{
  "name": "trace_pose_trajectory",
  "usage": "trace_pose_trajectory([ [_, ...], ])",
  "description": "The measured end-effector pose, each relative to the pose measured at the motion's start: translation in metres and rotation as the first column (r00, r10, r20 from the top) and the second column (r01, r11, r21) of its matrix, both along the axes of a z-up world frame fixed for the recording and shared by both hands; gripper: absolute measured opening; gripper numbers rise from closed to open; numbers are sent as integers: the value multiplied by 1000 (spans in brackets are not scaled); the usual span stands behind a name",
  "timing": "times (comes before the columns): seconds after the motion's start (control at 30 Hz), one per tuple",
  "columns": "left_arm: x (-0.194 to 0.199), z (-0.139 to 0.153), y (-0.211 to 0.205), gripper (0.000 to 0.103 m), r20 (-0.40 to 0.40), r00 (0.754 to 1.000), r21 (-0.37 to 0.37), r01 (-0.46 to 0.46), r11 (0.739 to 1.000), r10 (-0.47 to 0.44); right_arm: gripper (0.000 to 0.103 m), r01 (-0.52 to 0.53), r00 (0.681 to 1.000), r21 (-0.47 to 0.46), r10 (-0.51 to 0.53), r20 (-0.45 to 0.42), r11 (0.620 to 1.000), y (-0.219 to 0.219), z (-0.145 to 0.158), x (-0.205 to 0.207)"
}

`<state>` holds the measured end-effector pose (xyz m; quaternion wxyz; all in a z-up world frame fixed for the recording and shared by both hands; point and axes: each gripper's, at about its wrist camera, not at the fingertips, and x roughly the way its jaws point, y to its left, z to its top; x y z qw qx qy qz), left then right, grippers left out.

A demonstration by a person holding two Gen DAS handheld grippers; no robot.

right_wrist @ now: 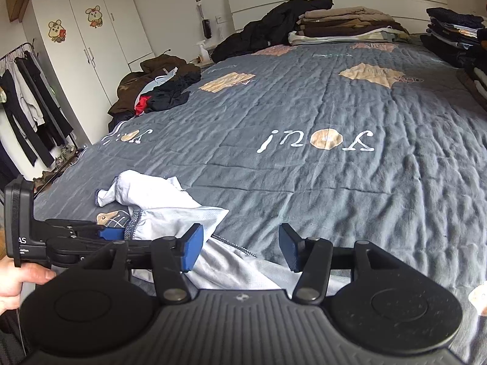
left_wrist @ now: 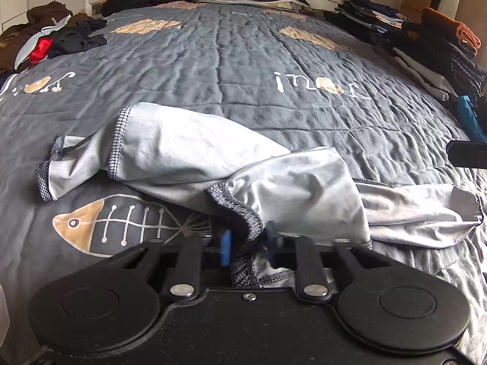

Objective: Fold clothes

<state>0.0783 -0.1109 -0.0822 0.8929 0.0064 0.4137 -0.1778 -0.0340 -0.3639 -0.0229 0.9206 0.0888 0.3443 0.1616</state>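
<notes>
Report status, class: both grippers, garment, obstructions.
Left gripper jaws shut on crumpled light grey mesh-trimmed shirt. Right gripper jaws open over it. Grey quilted bedspread ahead unobstructed.

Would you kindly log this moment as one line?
left tongs: shut on pale grey garment | right tongs: open, over garment | bedspread: garment crumpled, unfolded

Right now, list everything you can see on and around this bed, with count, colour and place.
garment: one, light grey, near edge of the bedspread
bedspread: one, dark grey with fish prints, covering the bed
folded stacks: several, brown, beige, dark, by the headboard and the right side
unfolded pile: one, brown, black, red, at the left edge
wardrobe: one, white, left wall
left gripper: shut on garment
right gripper: open over garment
hand: one, holding the left gripper
</notes>
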Motion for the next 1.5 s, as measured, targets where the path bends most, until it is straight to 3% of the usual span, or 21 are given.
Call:
trace_pose_trajectory([
  [0.07, -2, 6, 5, 8, 14, 1000, -18, -10, 1000, 10, 54, -5, 1000, 4, 5, 2, 1000, 0, 0, 0],
  [0.27, -11, 33, 23, 6, 63, 997, -43, -45, 998, 47, 54, -16, 1000, 17, 16, 8, 1000, -2, 3, 3],
  [0.47, -21, 63, 44, 5, 111, 992, 6, -54, 998, 53, 54, -24, 1000, 25, 24, 11, 999, 1, 6, 2],
  [0.67, -27, 117, 92, 5, 201, 975, 95, -119, 988, 98, 54, -40, 999, 35, 39, 17, 999, 7, 9, 2],
  [0.9, -25, 176, 151, 5, 284, 946, 246, -226, 942, 153, 54, -60, 998, 29, 60, 9, 998, 16, 8, 4],
  [1.1, -25, 208, 210, 5, 323, 918, 354, -343, 870, 231, 54, -64, 998, 21, 64, 2, 998, 19, 7, 5],
  [1.2, -24, 202, 232, 5, 301, 915, 387, -375, 842, 269, 54, -58, 998, 21, 58, 0, 998, 18, 6, 6],
  [1.33, -15, 157, 243, 7, 161, 944, 489, -329, 808, 287, 54, -55, 998, 20, 55, -6, 998, 18, 5, 7],
  [1.4, -15, 131, 249, 13, 100, 949, 543, -303, 783, 298, 54, -55, 998, 17, 55, -12, 998, 19, 3, 8],
  [1.47, -18, 118, 258, 37, 92, 941, 569, -319, 758, 327, 54, -54, 998, 14, 54, -16, 998, 19, 2, 8],
  [1.5, -23, 119, 263, 43, 108, 935, 562, -338, 755, 338, 54, -54, 998, 12, 54, -17, 998, 18, 2, 8],
])
